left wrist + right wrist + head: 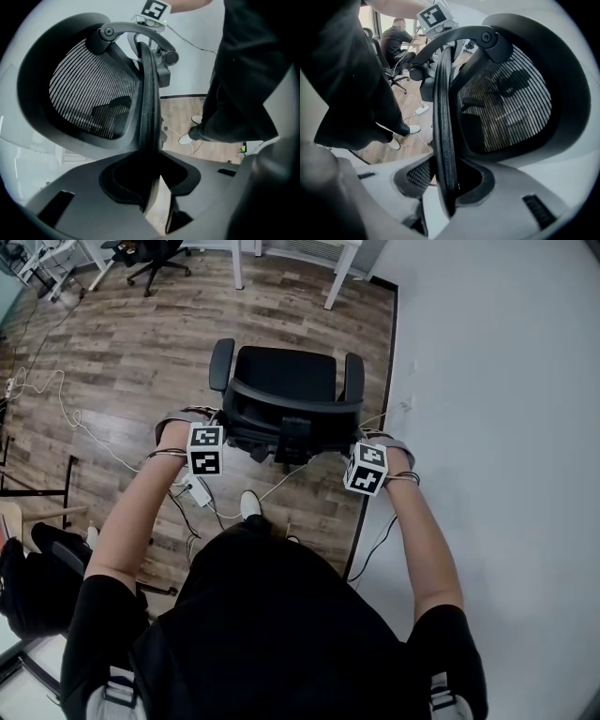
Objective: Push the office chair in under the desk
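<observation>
Where the person's bare arms reach forward, the left claw and the right claw each pinch one side edge of the mesh backrest, its rim wedged between their jaws. Beyond them, the black office chair stands on the wood floor beside the white wall. Its seat faces the counter legs, still apart from them.

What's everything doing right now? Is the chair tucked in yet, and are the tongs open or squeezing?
Chair, upright, out on the wood floor, not tucked in yet.
Desk, ahead of the chair, only its white legs show.
Left tongs, squeezing the edge of the chair's back.
Right tongs, squeezing the opposite edge of the chair's back.
</observation>
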A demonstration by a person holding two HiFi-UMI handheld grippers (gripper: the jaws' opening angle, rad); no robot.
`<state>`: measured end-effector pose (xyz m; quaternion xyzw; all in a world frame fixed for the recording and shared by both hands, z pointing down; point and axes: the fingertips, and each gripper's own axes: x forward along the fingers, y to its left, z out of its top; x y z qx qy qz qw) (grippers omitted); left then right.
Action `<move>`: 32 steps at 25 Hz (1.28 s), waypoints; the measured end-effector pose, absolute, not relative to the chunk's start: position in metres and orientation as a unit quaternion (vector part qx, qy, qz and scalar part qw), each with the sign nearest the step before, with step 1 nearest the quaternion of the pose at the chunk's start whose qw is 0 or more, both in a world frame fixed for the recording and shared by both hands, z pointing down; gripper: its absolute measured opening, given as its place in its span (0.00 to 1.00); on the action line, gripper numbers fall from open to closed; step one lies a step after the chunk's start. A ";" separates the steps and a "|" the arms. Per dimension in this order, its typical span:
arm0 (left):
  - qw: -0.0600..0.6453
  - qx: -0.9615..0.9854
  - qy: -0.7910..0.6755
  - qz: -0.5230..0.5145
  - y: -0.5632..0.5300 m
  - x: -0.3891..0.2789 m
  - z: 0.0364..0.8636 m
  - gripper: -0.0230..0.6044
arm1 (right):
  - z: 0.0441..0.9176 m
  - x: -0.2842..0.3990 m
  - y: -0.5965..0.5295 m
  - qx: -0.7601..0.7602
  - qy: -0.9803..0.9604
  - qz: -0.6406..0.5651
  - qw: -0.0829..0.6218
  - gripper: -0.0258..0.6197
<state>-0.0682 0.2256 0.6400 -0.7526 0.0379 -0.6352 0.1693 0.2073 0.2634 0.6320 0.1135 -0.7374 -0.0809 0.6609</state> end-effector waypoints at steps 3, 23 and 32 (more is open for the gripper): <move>0.180 -0.749 0.034 -0.637 0.226 -0.068 0.641 0.20 | 0.634 0.207 0.264 0.100 -0.737 -0.079 0.663 0.22; 0.191 -0.748 0.034 -0.635 0.193 -0.079 0.643 0.19 | 0.636 0.195 0.238 0.115 -0.731 -0.098 0.666 0.21; 0.204 -0.749 0.025 -0.629 0.152 -0.092 0.640 0.19 | 0.633 0.181 0.203 0.126 -0.727 -0.097 0.667 0.20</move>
